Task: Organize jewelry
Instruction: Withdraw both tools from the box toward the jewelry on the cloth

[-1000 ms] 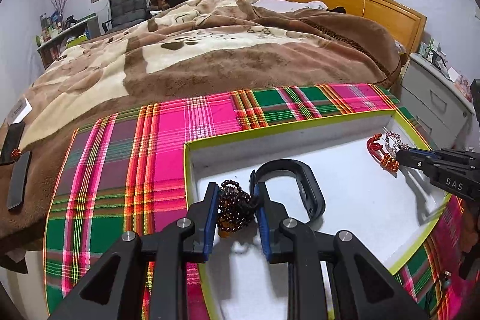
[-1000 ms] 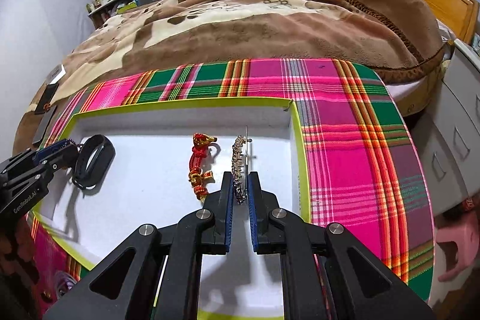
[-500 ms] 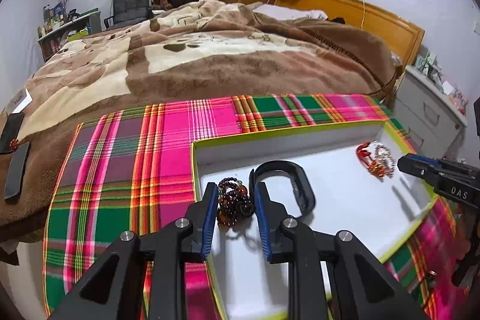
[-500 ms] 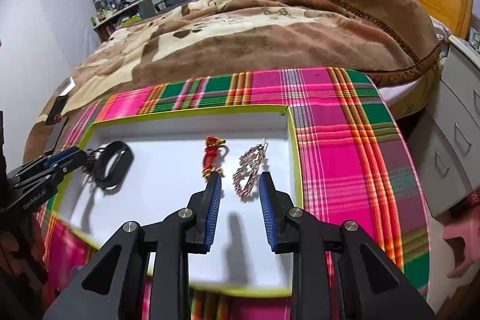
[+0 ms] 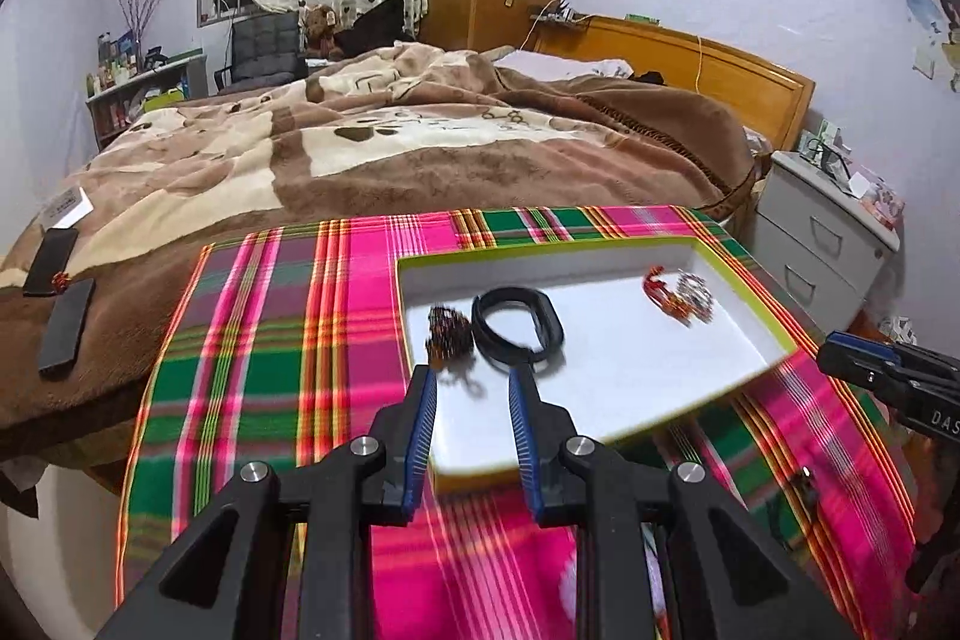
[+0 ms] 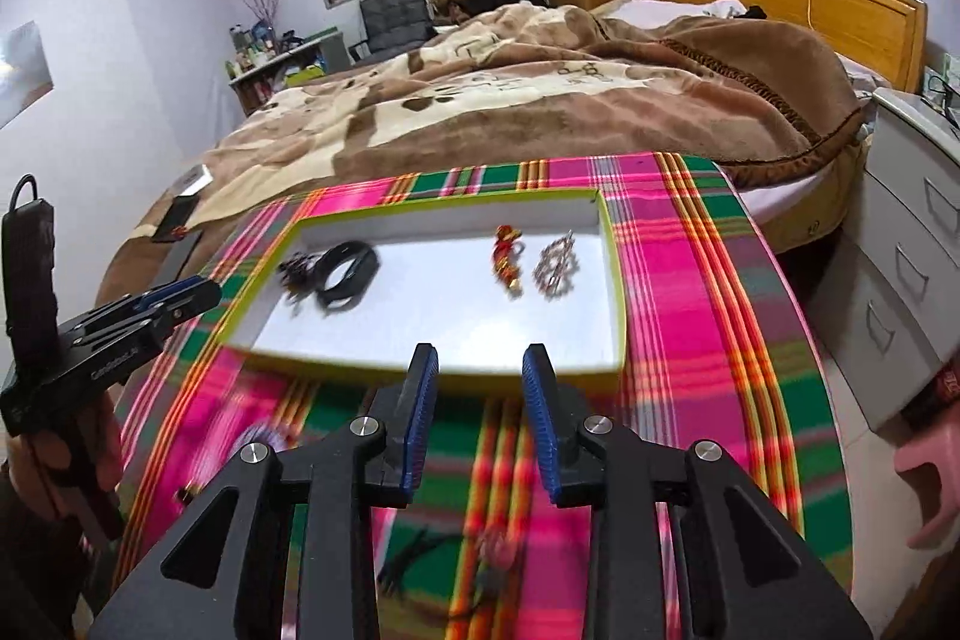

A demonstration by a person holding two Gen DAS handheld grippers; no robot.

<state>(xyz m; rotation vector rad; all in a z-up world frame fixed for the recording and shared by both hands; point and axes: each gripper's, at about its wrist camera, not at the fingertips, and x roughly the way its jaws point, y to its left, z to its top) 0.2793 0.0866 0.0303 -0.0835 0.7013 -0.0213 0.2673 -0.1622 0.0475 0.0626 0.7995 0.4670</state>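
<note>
A white tray with a lime rim (image 5: 630, 370) lies on the plaid cloth. In it are a dark bead bracelet (image 5: 447, 331), a black band (image 5: 516, 325), a red knotted charm (image 5: 660, 289) and a silver chain piece (image 5: 696, 295). My left gripper (image 5: 471, 382) is open over the tray's near edge, just short of the beads, holding nothing. My right gripper (image 6: 479, 364) hangs over the tray's near rim (image 6: 420, 367); its jaws are opening with nothing between them. The silver piece (image 6: 555, 268) and the red charm (image 6: 507, 256) lie beyond it.
The plaid cloth (image 6: 690, 340) covers the foot of a bed with a brown blanket (image 5: 420, 148). Loose jewellery (image 6: 492, 550) lies on the cloth under my right gripper. A white drawer unit (image 6: 900, 280) stands at the right. Two black phones (image 5: 63, 316) rest on the blanket at the left.
My right gripper opened and let go of the silver piece, which now lies in the tray. Both grippers drew back and up from the tray; the beads stay behind.
</note>
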